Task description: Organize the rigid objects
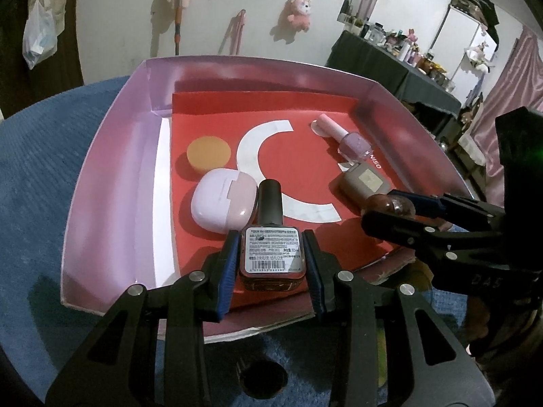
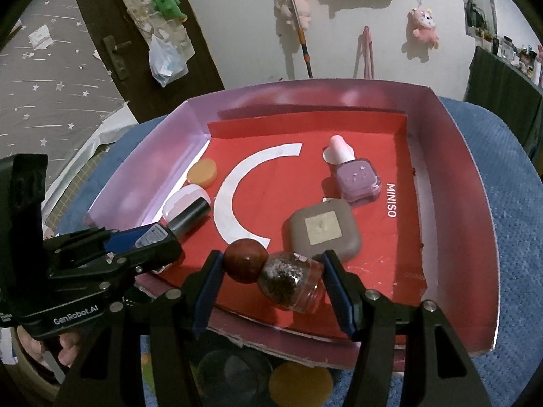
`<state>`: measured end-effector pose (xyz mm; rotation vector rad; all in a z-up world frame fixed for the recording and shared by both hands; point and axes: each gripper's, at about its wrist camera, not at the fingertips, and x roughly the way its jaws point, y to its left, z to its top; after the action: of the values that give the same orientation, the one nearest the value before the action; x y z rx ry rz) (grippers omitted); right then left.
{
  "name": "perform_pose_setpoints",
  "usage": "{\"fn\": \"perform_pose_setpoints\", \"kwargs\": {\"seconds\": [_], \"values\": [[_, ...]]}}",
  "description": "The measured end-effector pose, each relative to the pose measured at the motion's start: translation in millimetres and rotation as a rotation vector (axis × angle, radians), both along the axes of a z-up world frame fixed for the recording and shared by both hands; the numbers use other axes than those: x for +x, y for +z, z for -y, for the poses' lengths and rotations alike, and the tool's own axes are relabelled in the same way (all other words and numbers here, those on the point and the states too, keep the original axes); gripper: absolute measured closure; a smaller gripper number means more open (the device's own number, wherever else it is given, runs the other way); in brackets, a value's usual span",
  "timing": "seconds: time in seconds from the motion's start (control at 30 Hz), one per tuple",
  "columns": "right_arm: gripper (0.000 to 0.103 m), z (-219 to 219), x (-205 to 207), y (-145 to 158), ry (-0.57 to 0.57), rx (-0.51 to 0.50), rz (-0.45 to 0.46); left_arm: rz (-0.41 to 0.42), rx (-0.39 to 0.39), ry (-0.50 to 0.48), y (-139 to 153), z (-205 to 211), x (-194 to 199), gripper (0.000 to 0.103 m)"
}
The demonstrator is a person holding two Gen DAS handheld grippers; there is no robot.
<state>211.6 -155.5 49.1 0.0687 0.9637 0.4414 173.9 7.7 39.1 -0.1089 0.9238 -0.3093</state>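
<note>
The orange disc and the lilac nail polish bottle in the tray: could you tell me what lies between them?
Only the white crescent printed on the red liner; no object sits between the orange disc and the lilac nail polish bottle. Both wrist views show it.

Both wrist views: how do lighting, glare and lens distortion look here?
Left wrist view: dim, strong fisheye bending and black corners; glare along the left wall of the pink box; barcode label on the held dark nail polish bottle mostly readable. Right wrist view: same bending; round-capped glitter bottle sharp, background door murky.
</note>
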Motion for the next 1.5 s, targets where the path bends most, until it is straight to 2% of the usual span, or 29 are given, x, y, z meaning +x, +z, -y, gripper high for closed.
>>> {"fn": "perform_pose_setpoints", "kwargs": {"seconds": [0.53,0.83,1.1,1.3,1.5], "values": [[0.042,-6,4,-1,0.005,-0.022,-0.02,-0.041,-0.003,0.021,-8,-3,14,0.069],[0.042,-4,19,-6,-0.044,-0.032,-0.008,-0.049,-0.002,0.054,-11,-6,22,0.069],[0.042,-12,19,-7,-0.022,-0.092,0.002,-0.036,0.02,0.062,-12,-3,25,0.069],[0.042,-12,24,-7,-0.066,-0.137,0.045,-0.031,0.025,0.065,-14,-3,23,0.069],[0.042,-3,29,-7,-0.096,-0.113,0.043,-0.031,0.023,0.065,-14,-3,23,0.069]]}}
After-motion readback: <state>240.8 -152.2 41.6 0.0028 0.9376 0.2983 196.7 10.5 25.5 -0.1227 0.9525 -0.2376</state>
